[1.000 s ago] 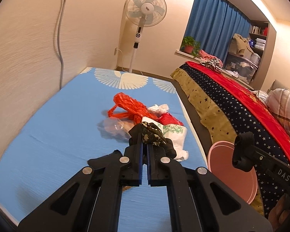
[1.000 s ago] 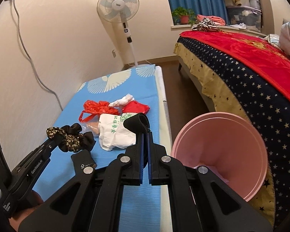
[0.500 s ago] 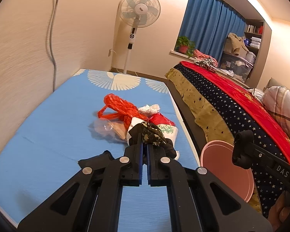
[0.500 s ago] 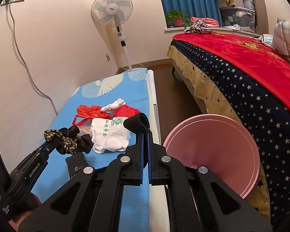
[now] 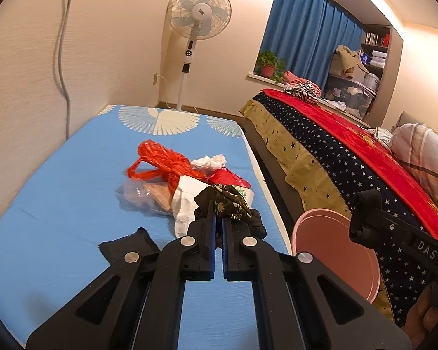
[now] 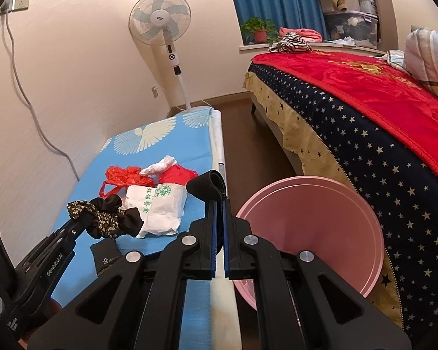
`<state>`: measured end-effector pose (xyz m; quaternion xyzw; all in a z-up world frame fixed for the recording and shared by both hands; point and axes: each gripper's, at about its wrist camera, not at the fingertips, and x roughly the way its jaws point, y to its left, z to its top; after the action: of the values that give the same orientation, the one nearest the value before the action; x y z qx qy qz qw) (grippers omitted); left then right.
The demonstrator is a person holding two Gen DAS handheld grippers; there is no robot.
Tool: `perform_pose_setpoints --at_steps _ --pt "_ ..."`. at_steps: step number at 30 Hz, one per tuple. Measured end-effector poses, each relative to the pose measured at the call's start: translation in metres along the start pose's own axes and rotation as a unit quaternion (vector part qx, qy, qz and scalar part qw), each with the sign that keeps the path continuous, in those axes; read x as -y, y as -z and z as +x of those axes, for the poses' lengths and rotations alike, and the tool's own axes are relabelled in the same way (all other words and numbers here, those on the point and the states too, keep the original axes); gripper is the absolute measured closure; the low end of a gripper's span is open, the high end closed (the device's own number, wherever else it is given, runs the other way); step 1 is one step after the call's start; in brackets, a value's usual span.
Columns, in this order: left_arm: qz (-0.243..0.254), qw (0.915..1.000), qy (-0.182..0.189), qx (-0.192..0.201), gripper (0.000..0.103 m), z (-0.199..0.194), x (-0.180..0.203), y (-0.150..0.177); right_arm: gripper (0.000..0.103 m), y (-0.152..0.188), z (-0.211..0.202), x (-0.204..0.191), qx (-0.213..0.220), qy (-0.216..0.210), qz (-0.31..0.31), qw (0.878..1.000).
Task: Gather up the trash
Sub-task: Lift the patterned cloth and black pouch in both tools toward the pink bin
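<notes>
Both jaws are gripping trash: left gripper (image 5: 218, 218) pinching a floral scrunchie (image 6: 102, 217), right gripper (image 6: 219, 201) clamping a black band (image 6: 206, 186), presumably for the pink bin (image 6: 309, 227) at lower right.

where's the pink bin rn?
The pink bin stands on the floor between the blue mattress and the starred bedspread, lower right in both wrist views, just right of the right gripper.

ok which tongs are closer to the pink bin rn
Right. The right tongs, shut on a black band, sit just beside the pink bin rim. The left tongs, gripping a black scrunchie, are over the blue mat, farther from it.
</notes>
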<state>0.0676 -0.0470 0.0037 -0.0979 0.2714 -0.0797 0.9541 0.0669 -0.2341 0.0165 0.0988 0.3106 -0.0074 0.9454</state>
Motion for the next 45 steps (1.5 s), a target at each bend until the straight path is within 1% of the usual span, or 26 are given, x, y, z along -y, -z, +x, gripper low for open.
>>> perform_pose_setpoints --at_steps 26,37,45 --pt "0.028 0.9991 0.030 -0.006 0.100 0.012 0.029 0.004 0.099 -0.007 -0.005 0.028 0.021 0.045 0.024 0.999" --pt "0.043 0.9970 0.062 -0.014 0.100 0.019 0.049 0.005 0.099 -0.008 -0.008 0.049 0.026 0.078 0.041 0.996" --pt "0.057 0.9934 0.095 -0.033 0.100 0.030 0.070 0.011 0.099 -0.008 -0.010 0.065 0.027 0.107 0.054 0.992"
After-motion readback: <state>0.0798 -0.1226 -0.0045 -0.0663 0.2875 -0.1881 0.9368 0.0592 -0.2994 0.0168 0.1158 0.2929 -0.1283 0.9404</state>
